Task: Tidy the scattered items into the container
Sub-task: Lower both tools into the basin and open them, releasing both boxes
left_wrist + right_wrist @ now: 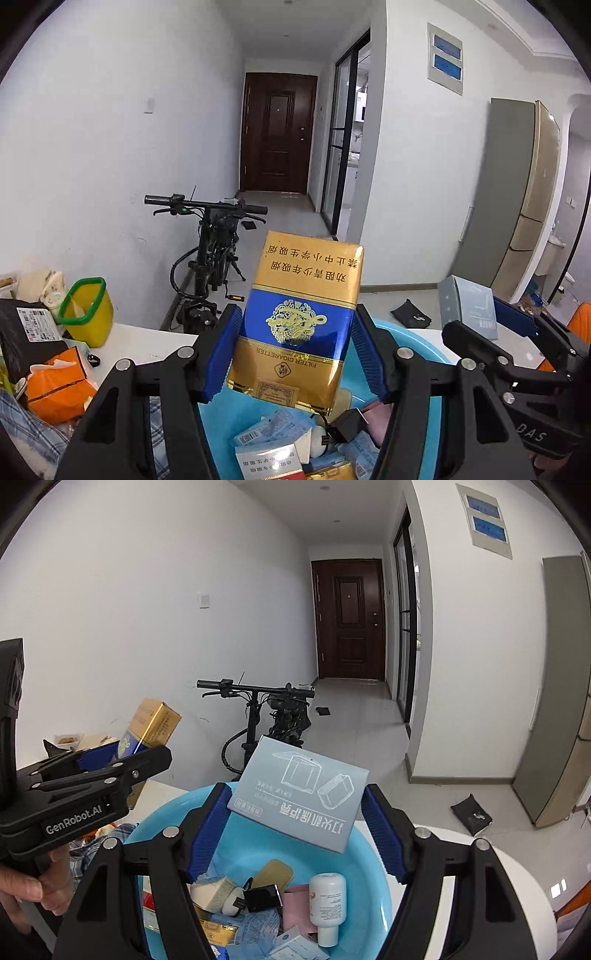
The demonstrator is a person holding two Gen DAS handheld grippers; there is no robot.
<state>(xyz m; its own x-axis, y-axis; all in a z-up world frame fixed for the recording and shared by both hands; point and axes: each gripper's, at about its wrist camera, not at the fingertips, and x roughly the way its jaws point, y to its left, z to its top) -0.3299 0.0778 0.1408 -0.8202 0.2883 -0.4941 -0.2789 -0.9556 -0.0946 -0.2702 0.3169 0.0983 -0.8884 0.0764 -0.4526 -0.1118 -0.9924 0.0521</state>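
Two grippers hang over a round, light-blue plastic basin (155,823) that stands on a white table (147,341). The left gripper (295,347) has its ribbed blue fingers (221,354) clamped on the sides of a glossy gold-and-blue cigarette pack (306,314), a flat rectangular box held upright and upside down above the basin. The right gripper (295,830) has its fingers (384,830) closed on a thin, matte grey-blue card packet (299,790) printed with white line drawings, tilted over the basin's far side.

Inside the basin lie a small white bottle (327,901) with its cap toward the camera, a black boxy plug (262,897), a pink pouch (299,908), crinkled blue sachets (258,926), a tan rounded pad (273,875) and more cigarette packs (266,461).

Left of the basin on the table stand a yellow tub with a green rim (86,314), an orange tissue pack (55,387) and a black parcel with a label (29,332). A hand (22,890) grips the left gripper's handle. Beyond the table a black bicycle (210,251) leans by the white wall, a dark pouch (471,814) lies on the grey floor, and a brown door (349,620) closes the hallway.
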